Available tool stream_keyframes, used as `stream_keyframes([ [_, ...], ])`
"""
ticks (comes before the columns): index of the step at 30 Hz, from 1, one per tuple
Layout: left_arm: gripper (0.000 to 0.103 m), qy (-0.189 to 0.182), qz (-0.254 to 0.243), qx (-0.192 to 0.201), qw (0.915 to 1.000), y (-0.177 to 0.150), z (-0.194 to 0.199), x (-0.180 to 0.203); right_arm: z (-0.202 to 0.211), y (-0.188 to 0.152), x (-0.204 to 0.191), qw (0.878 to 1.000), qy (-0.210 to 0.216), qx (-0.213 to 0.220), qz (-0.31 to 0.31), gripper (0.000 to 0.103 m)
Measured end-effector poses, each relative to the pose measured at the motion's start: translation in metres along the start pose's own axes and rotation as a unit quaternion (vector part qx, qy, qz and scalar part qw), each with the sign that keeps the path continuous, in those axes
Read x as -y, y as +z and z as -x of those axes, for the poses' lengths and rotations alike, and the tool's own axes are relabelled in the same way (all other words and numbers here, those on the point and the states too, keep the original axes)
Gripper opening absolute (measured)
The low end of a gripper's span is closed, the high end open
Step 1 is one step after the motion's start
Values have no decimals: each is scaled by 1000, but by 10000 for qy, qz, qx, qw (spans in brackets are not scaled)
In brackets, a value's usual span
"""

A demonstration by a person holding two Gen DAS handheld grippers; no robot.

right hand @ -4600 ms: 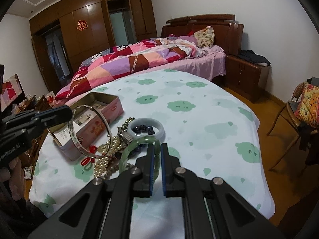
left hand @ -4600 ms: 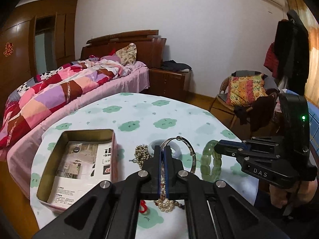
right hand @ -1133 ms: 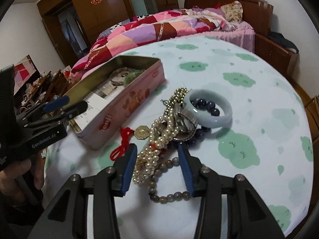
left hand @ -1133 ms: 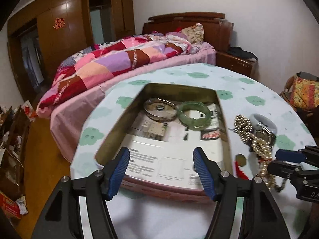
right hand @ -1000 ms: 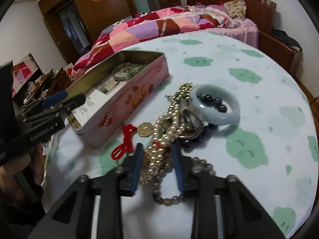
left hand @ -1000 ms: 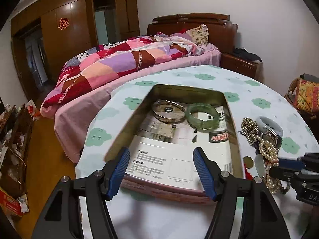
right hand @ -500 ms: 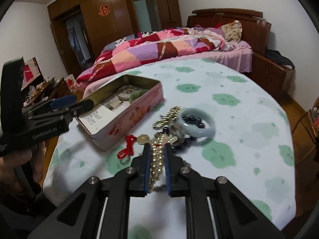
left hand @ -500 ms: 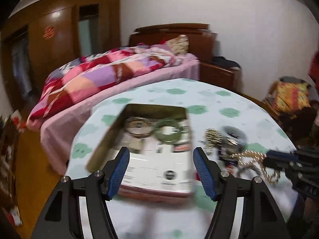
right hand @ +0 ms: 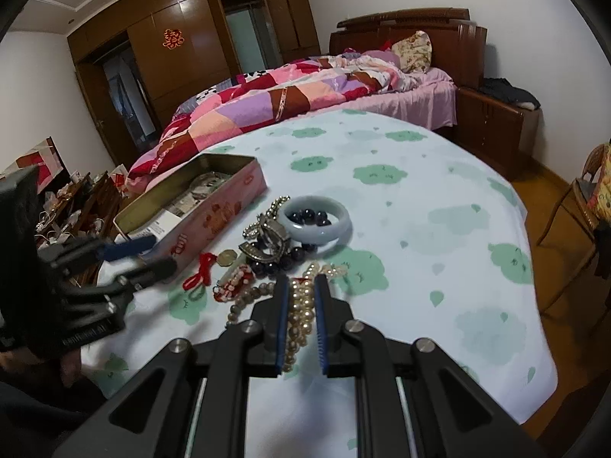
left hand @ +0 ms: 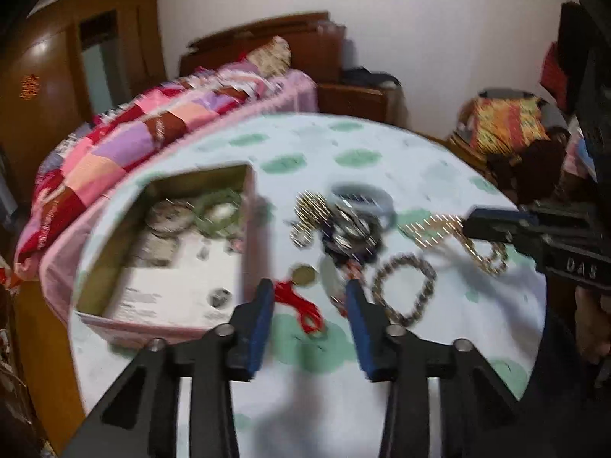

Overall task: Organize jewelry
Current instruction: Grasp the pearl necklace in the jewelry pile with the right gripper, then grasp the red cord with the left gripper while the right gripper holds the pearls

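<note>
A pink tin box point(left hand: 252, 229) point(right hand: 214, 213) stands on the table at the left, with a green bangle point(left hand: 219, 212) and a silver bangle point(left hand: 170, 215) in it. Loose jewelry lies beside it: a pale jade bangle point(right hand: 319, 219), a watch point(right hand: 267, 246), a brown bead bracelet point(left hand: 404, 290) and a red-corded coin point(left hand: 303, 276). My right gripper point(right hand: 301, 290) is shut on a pearl necklace point(right hand: 298, 320) point(left hand: 439, 229) and holds it above the cloth. My left gripper point(left hand: 309, 294) is open and empty above the red cord, next to the tin.
The round table point(right hand: 439, 198) has a white cloth with green cloud prints. A bed with a patchwork quilt point(right hand: 290, 91) lies behind it. A chair with a cushion point(left hand: 504, 122) stands at the right, and clutter point(right hand: 72, 194) sits on the floor at the left.
My right gripper closed on the pearl necklace and lifted it off the pile. My left gripper swung right from over the tin to over the loose jewelry, still open.
</note>
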State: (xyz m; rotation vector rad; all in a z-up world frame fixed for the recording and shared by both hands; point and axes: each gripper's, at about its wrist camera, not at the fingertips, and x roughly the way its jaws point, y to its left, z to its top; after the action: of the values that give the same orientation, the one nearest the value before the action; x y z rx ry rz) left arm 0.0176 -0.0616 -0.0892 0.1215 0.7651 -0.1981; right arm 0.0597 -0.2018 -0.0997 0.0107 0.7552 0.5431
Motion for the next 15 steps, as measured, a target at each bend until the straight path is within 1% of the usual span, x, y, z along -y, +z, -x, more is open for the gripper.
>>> stream_keyframes([
  [1,32,-35,-48,-102,9999,-2,-5,3,-1,-1,-1,10000,24,-10,-2,15],
  [2,31,-60,-68,-177,9998,-4,-8,4,-1,-1,-2,10000,39,-10,3,15],
  [4,31,-41,-43,-332,9994,-6,-15,4,-1,-2,-3,10000,70,0,7,15],
  [7,31,-20,136,-516,9986,-8,-24,-3,0,-3,-3,10000,92,15,17,15],
  [11,31,-154,303,-699,9970,-13,-36,-8,0,-4,-3,9999,98,19,24,15],
  [15,30,-207,375,-659,9969,-14,-38,-11,-1,-4,-6,9999,98,3,54,15],
])
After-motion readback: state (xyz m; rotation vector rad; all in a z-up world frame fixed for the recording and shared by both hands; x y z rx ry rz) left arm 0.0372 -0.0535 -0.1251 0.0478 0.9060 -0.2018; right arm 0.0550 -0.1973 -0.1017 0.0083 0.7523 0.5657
